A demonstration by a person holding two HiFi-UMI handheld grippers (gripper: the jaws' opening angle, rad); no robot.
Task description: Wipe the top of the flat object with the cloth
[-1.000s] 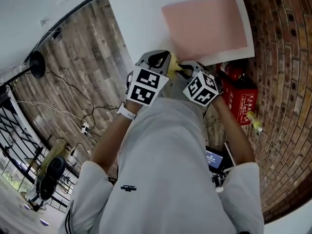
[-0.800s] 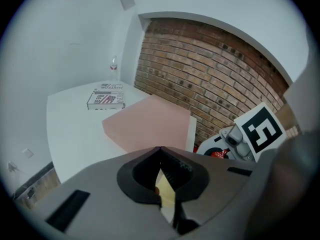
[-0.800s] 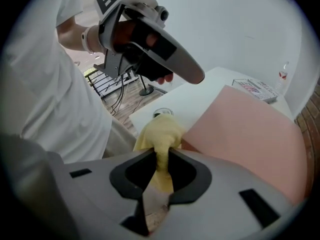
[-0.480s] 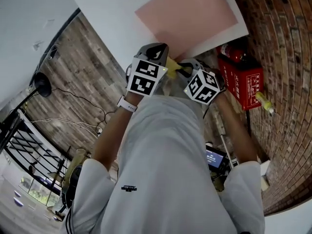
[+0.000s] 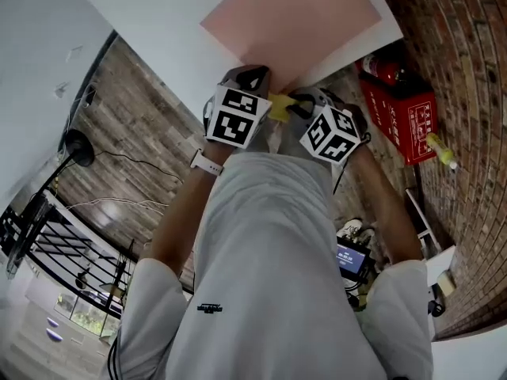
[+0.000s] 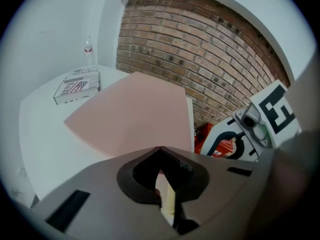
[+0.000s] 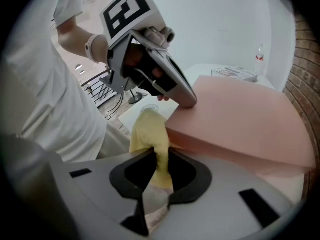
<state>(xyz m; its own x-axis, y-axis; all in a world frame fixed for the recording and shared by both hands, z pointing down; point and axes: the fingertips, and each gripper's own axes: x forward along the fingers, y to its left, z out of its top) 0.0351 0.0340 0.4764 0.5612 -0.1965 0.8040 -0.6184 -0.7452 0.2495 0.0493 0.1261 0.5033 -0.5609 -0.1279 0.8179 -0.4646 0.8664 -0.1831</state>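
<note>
A flat pink board (image 5: pixel 293 18) lies on the white table (image 5: pixel 158 14). My right gripper (image 7: pixel 155 156) is shut on a yellow cloth (image 7: pixel 150 134), which hangs just off the board's near corner (image 7: pixel 240 119). In the head view the cloth (image 5: pixel 279 107) shows between the two marker cubes. My left gripper (image 7: pixel 187 101) rests its tip on that corner of the board, jaws together, with nothing plainly held. From the left gripper view, the left gripper (image 6: pixel 161 151) looks out across the pink board (image 6: pixel 130 114).
A boxed item (image 6: pixel 77 86) and a clear bottle (image 6: pixel 88 46) stand on the far side of the table. A red extinguisher box (image 5: pixel 408 121) sits on the floor by the brick wall (image 6: pixel 210 54). Cables and a lamp stand lie on the wooden floor to the left.
Both grippers have edged up to the board's near corner, and the head view has swung so the board sits further left. The cloth stays in the right gripper.
</note>
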